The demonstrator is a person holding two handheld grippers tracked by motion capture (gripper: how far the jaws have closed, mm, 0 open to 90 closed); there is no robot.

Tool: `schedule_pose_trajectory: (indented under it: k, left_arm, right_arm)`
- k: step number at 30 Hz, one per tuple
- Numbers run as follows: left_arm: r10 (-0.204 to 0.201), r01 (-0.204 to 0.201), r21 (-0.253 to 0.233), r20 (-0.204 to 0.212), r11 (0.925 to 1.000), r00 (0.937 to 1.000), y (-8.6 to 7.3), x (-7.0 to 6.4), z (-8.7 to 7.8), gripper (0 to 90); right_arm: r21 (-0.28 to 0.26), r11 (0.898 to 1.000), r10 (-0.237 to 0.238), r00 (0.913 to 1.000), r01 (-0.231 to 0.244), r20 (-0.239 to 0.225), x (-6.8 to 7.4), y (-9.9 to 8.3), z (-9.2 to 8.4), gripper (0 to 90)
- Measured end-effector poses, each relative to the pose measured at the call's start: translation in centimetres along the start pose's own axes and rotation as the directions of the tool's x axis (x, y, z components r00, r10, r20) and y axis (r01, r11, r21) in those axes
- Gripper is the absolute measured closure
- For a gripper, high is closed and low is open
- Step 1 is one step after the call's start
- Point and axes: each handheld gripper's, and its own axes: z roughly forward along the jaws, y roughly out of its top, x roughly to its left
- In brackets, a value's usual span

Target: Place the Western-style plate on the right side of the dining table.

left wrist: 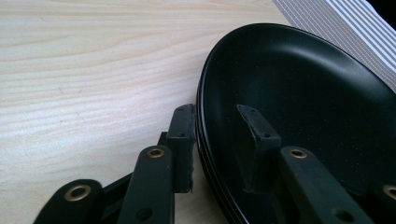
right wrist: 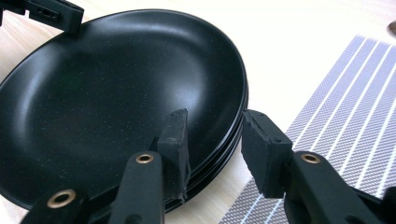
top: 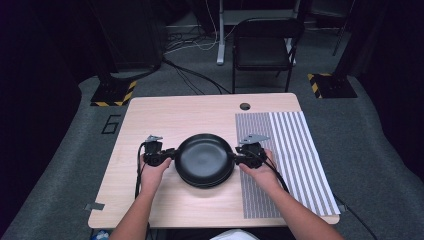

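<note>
So there's a stack of black plates (top: 205, 160) sitting on the light wood worktop (top: 165, 120), and the person is coming at it from both sides at once.

The left gripper (top: 165, 156) is sitting at one edge of the stack. In the left gripper view, its jaws are straddling the rim: one is reaching inside the top plate's bowl, and the other is hanging outside, just beside the stacked edges. They're spread, and I can still make out a sliver of gap between the outer jaw and the rim, though it's dark on dark, so that one's a bit hard to call.

The right gripper (top: 243, 158) is doing the same thing at the opposite edge. In the right gripper view, one jaw is lying over the inside of the top plate, while the other is sitting clear of the stack with worktop showing between it and the rim. So those are spread too, not pinching anything.

A grey striped placemat (top: 290, 155) is lying just outside the right gripper's outer jaw, next to the plates rather than under them.
</note>
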Motion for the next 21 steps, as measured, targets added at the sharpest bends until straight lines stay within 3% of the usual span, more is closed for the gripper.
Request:
schedule_pose_trajectory:
  k: [8, 17, 21]
  left_arm:
    - [-0.002, 0.002, 0.029, 0.003, 0.9996, 1.0, -0.1, -0.1, 0.1, 72.4]
    - [-0.005, 0.005, 0.042, 0.01, 0.9991, 0.9999, -0.4, -0.2, -0.1, 75.7]
    - [0.01, -0.011, 0.04, 0.008, 0.9991, 0.9999, -0.4, -0.4, -0.1, 75.5]
  right_arm:
    - [0.023, 0.996, 0.086, 0.9962, -0.085, -0.016, -0.7, -0.3, 0.8, 60.9]
    - [0.064, 0.989, 0.132, 0.9911, -0.131, -0.014, -0.9, -0.6, 1.4, 62.4]
    - [0.079, 0.984, 0.165, 0.9852, -0.161, -0.046, -1.1, -0.8, 1.6, 63.8]
